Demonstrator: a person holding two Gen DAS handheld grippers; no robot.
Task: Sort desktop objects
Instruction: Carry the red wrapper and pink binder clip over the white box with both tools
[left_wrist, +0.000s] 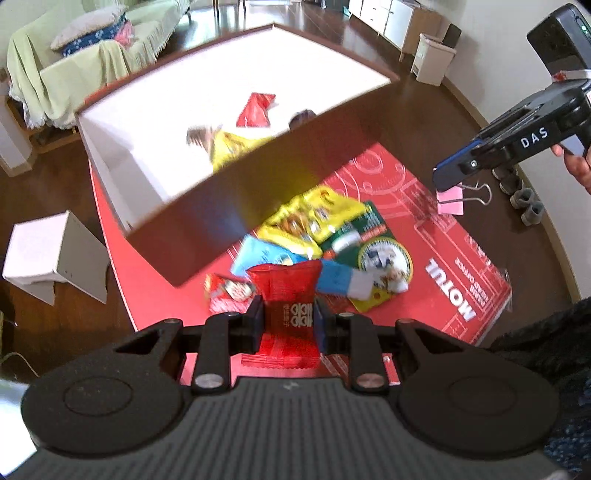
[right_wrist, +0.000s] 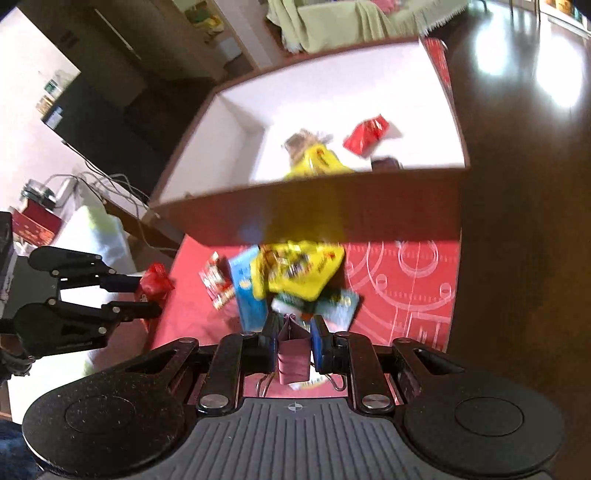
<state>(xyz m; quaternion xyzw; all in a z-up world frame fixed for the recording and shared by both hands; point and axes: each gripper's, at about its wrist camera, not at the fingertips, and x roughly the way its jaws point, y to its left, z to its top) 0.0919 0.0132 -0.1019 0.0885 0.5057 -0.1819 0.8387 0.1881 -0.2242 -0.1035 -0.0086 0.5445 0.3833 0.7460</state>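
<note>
My left gripper (left_wrist: 289, 318) is shut on a red snack packet (left_wrist: 286, 295), held above the red mat (left_wrist: 424, 221); from the right wrist view that left gripper (right_wrist: 149, 291) shows at the left with the red packet (right_wrist: 155, 282). My right gripper (right_wrist: 293, 334) is shut on a pink binder clip (right_wrist: 291, 350); in the left wrist view the right gripper (left_wrist: 445, 181) holds the pink clip (left_wrist: 450, 201) at the upper right. A pile of snack packets (left_wrist: 317, 225) lies on the mat. Behind it stands a brown box (left_wrist: 207, 225) with a white inside, holding a red packet (left_wrist: 256, 110) and a yellow packet (left_wrist: 229, 146).
A white stool (left_wrist: 55, 254) stands left of the table. A white bin (left_wrist: 432, 59) and shoes (left_wrist: 524, 199) are on the dark floor to the right. A sofa under a green cover (left_wrist: 74, 55) is at the back. A person's hand (left_wrist: 576, 166) holds the right gripper.
</note>
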